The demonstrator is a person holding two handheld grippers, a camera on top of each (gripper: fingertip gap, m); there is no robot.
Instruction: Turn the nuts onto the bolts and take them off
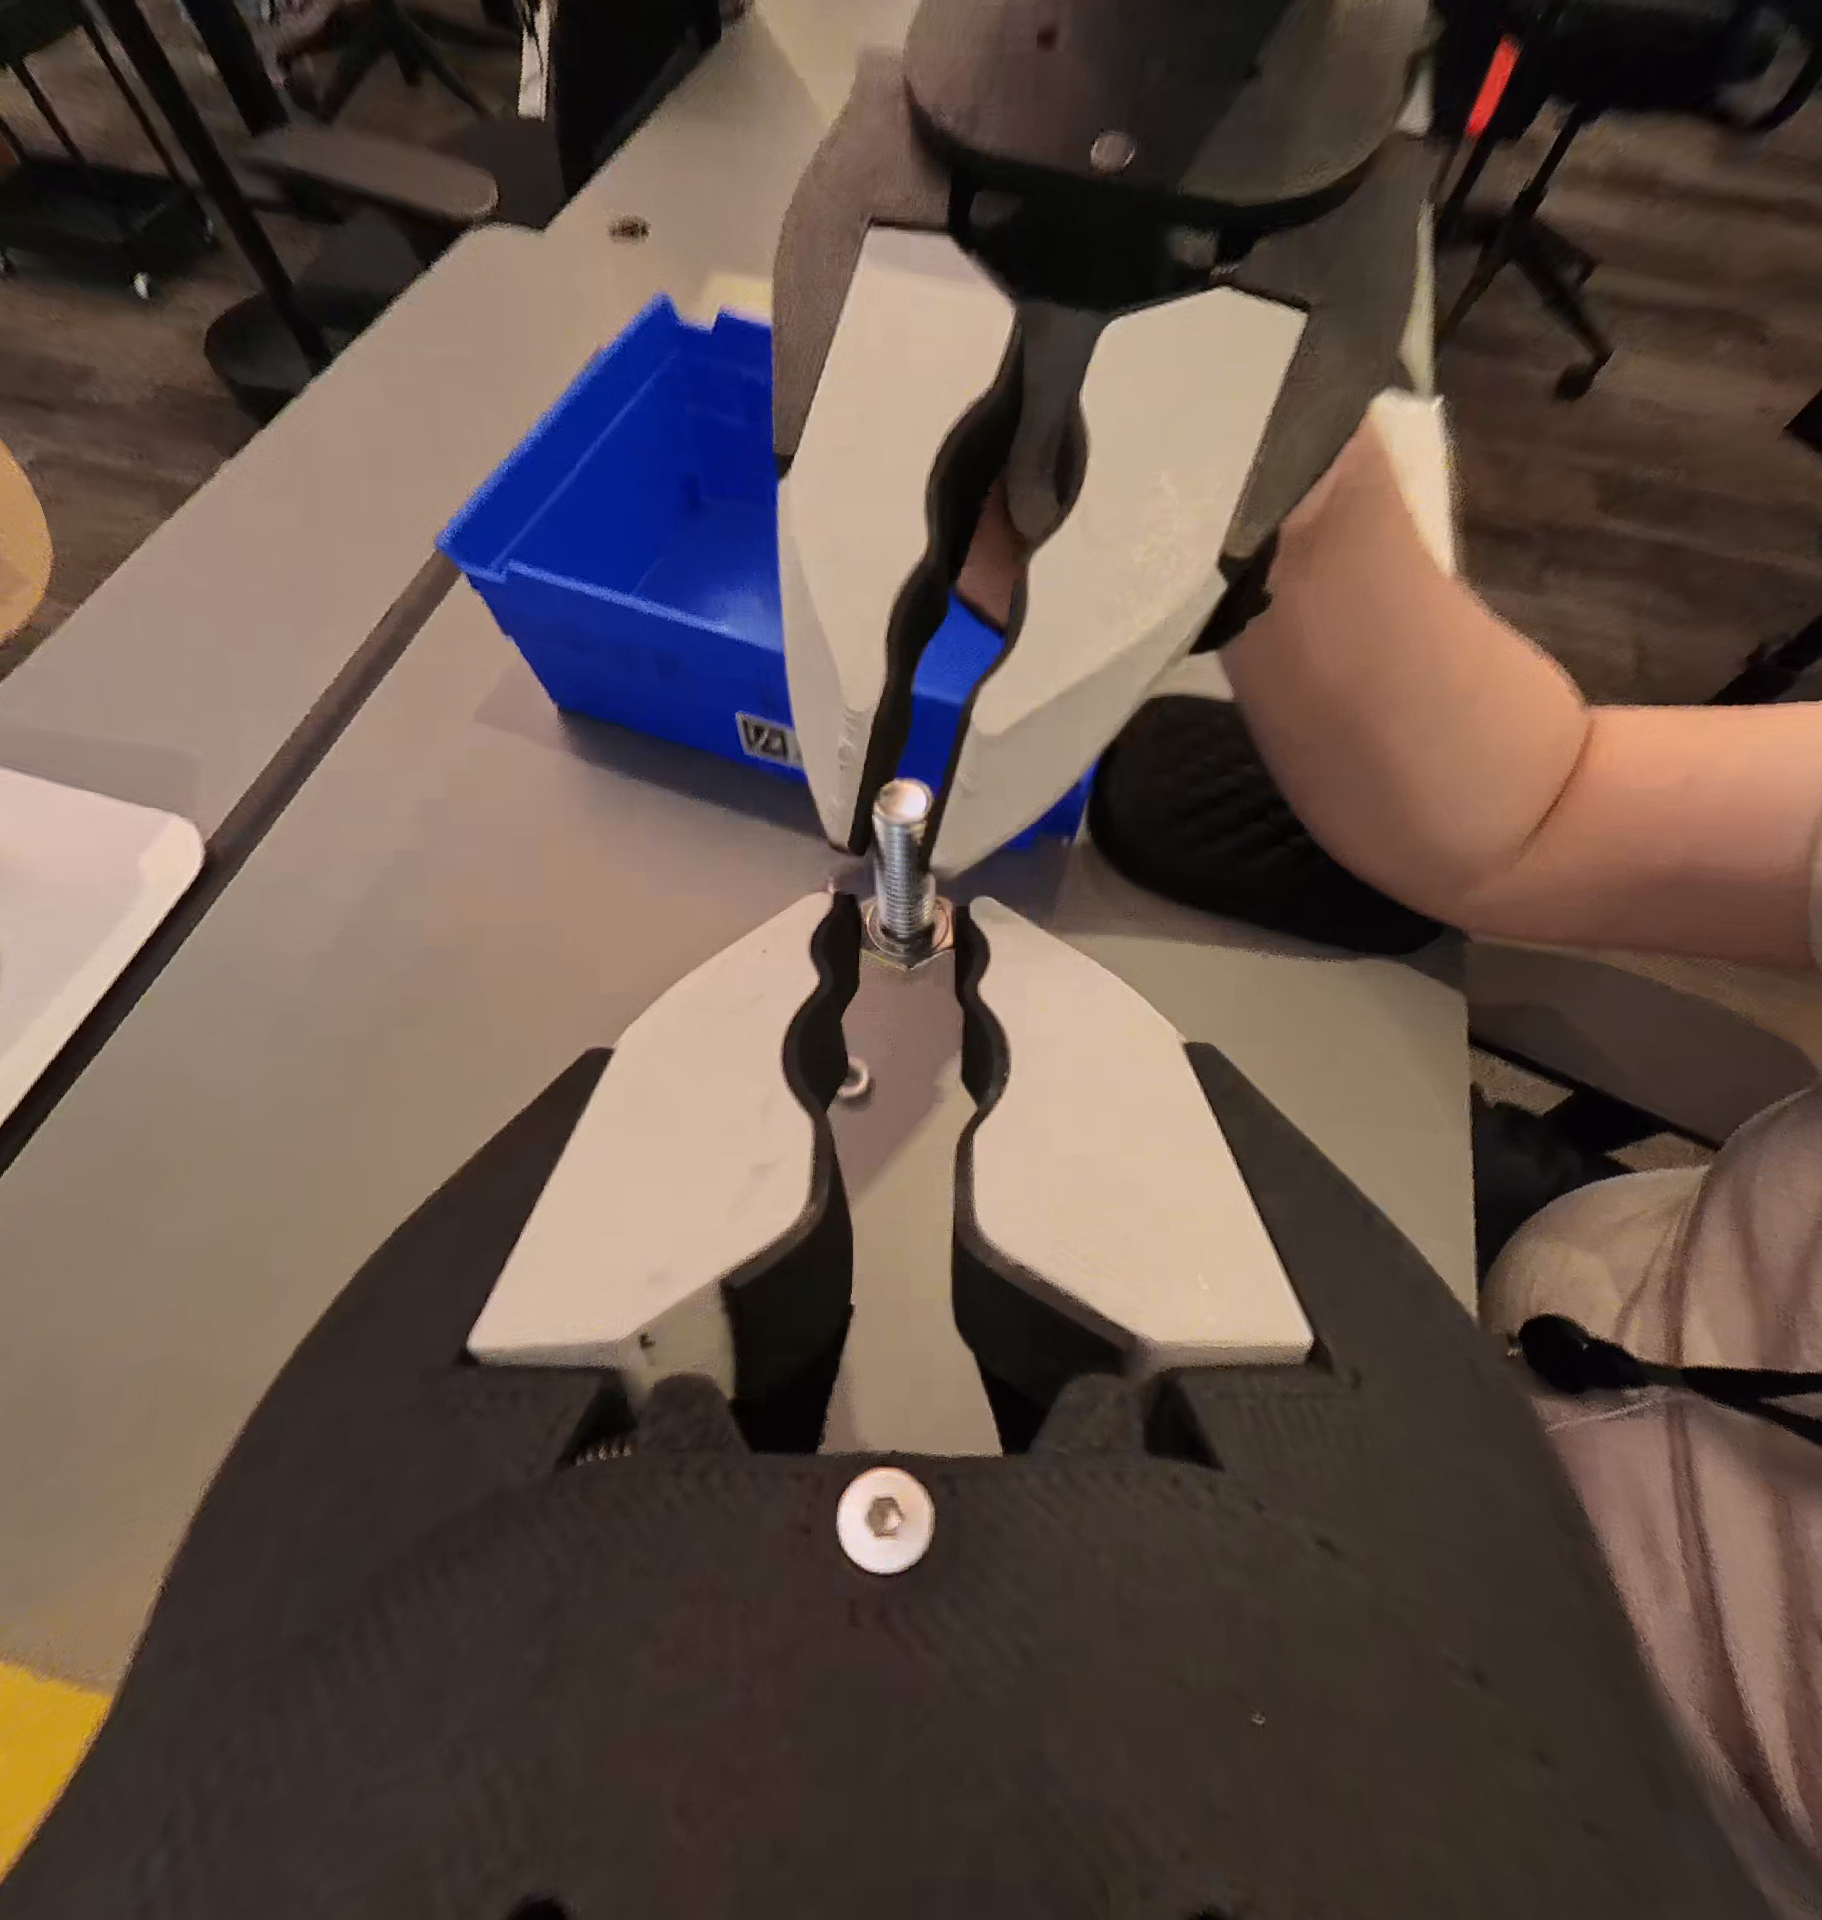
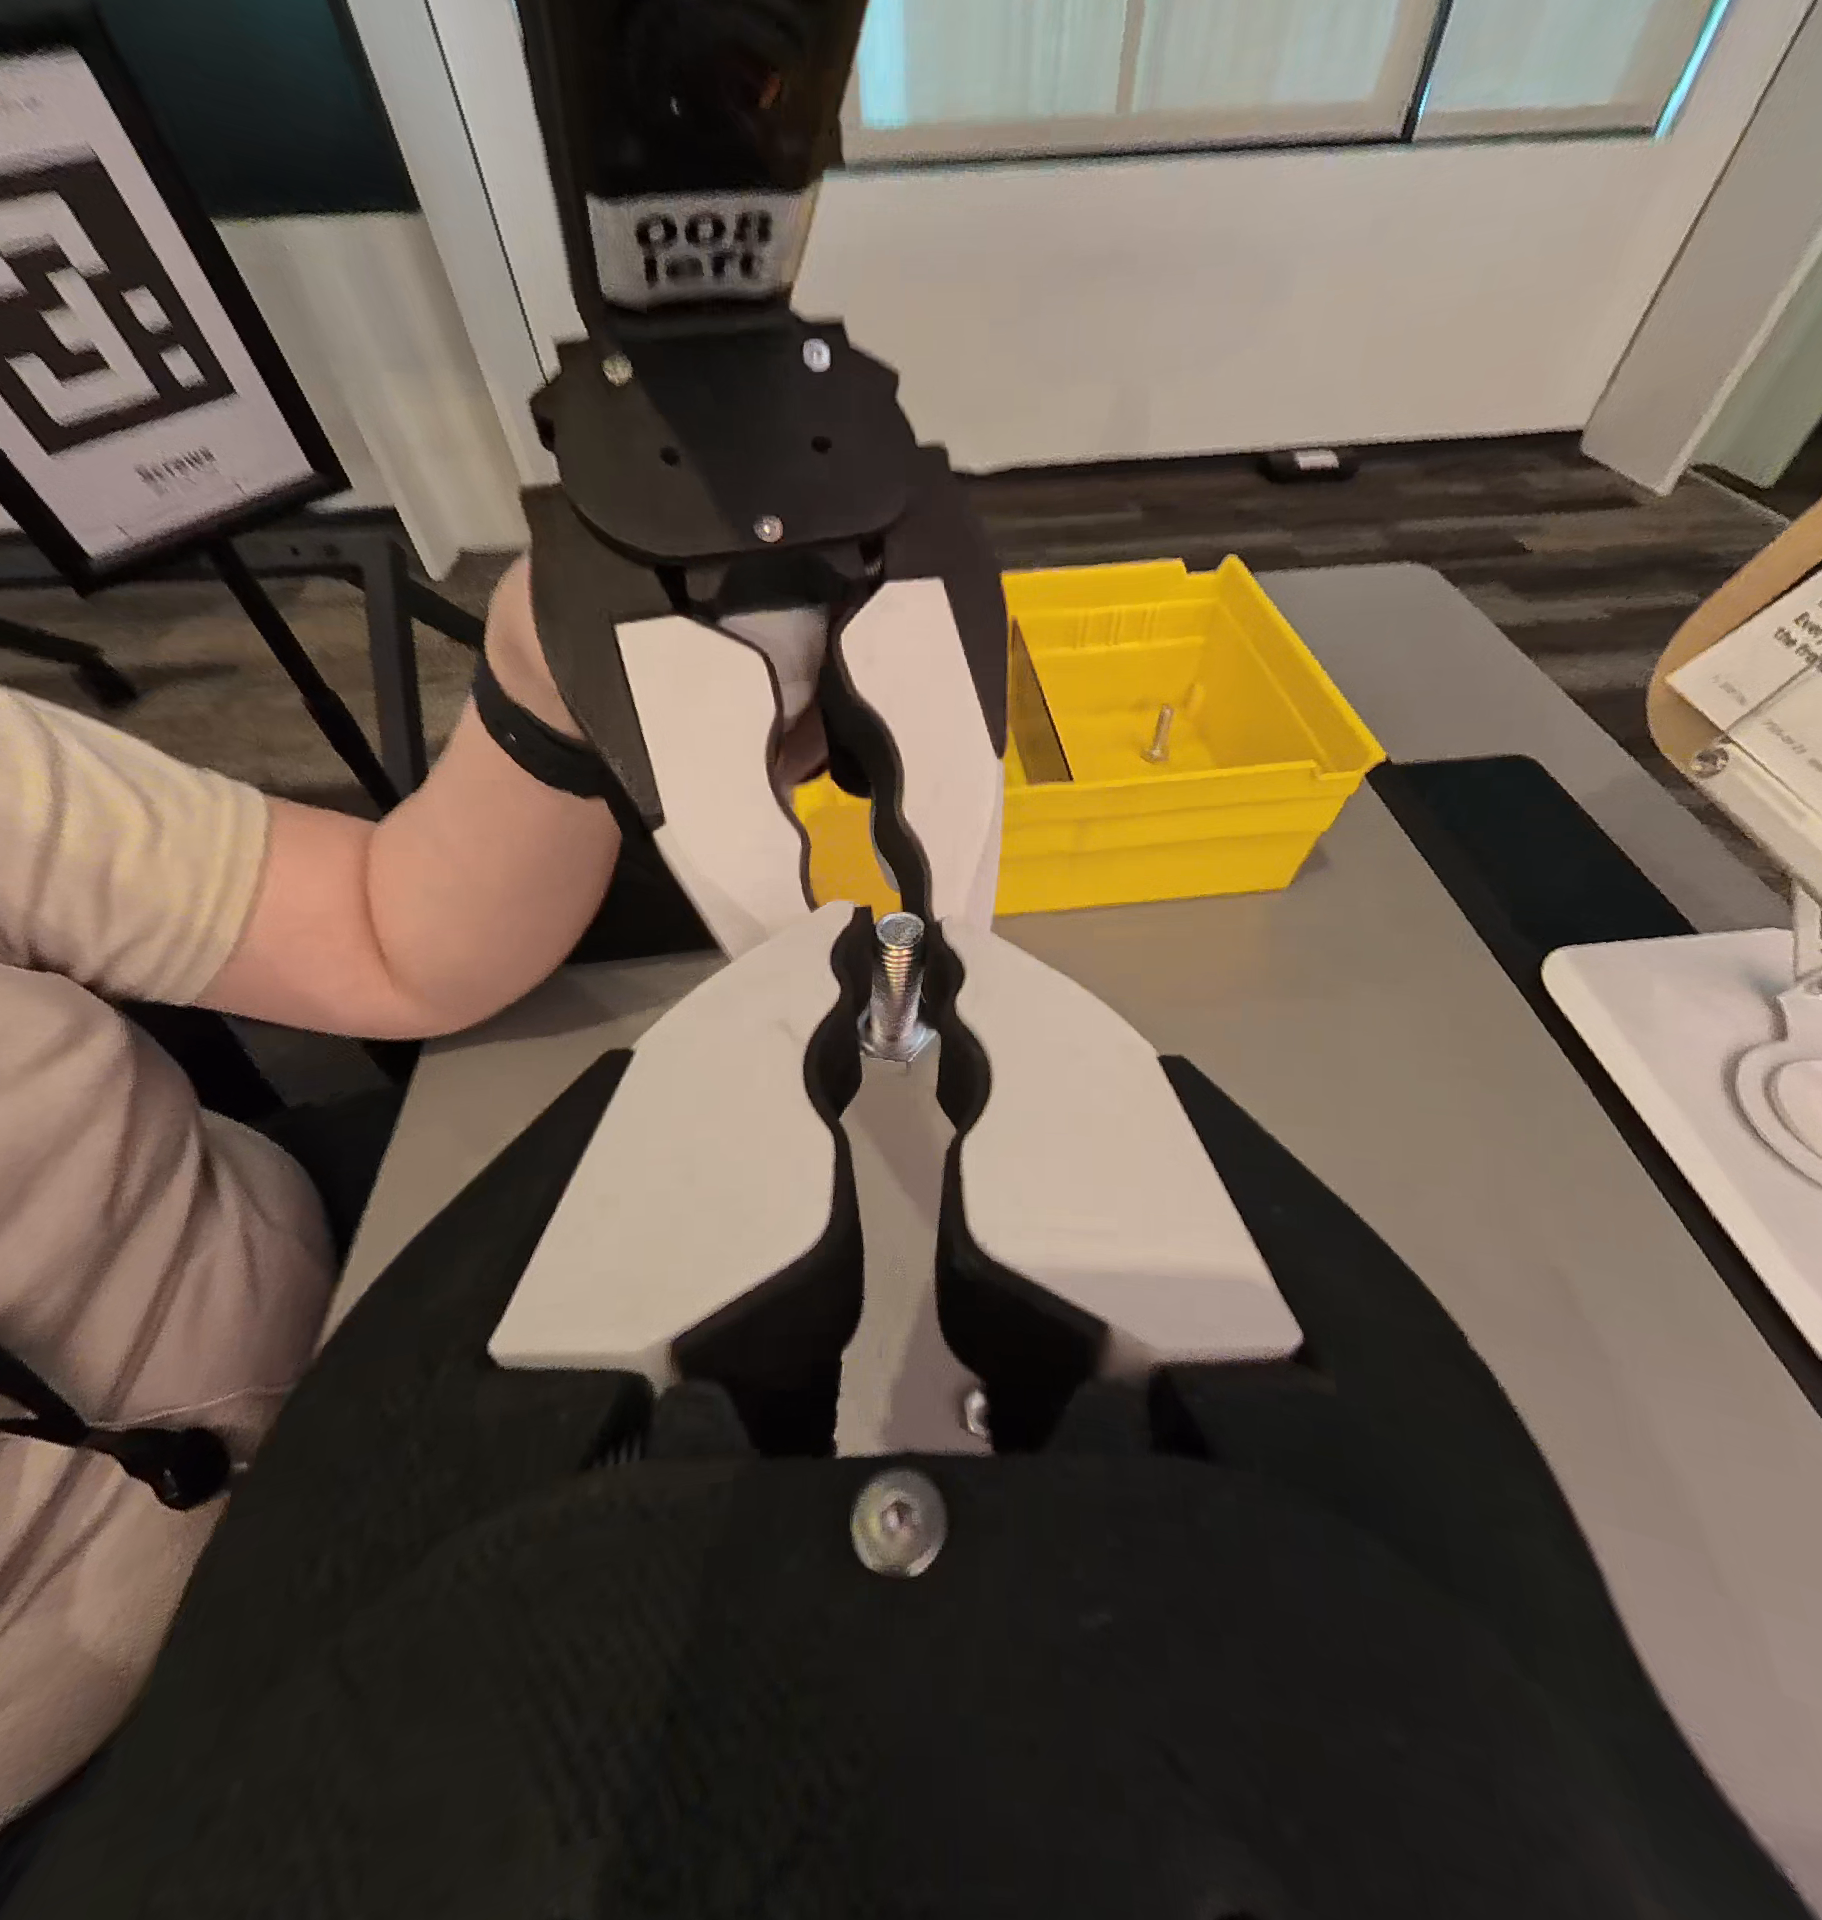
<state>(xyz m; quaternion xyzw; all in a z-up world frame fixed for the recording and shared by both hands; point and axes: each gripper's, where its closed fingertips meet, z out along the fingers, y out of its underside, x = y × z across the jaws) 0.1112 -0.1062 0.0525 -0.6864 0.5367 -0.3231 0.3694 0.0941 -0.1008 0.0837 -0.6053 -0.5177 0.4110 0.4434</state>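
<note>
Left wrist view: our left claw (image 1: 902, 920) sits part-open around the nut (image 1: 904, 943) low on the upright bolt (image 1: 901, 868); right claw (image 1: 899, 831) pinches the bolt's top, above the tabletop (image 1: 533, 997). We're mid-threading; removal is still to do.

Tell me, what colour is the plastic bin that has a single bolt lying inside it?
Bright yellow plastic bin; the right wrist view shows it best.

bolt (image 1: 901, 871) stands up on the surface (image 1: 471, 1018) | left tongs (image 1: 899, 928) near its bottom, right tongs (image 1: 899, 831) at its top | nut (image 1: 853, 1084) lies on surface between the left fingers (image 1: 699, 1122) | one bin (image 1: 637, 540) far behind bolt | other bin (image 2: 1177, 769) holds a second bolt (image 2: 1159, 734)
</note>
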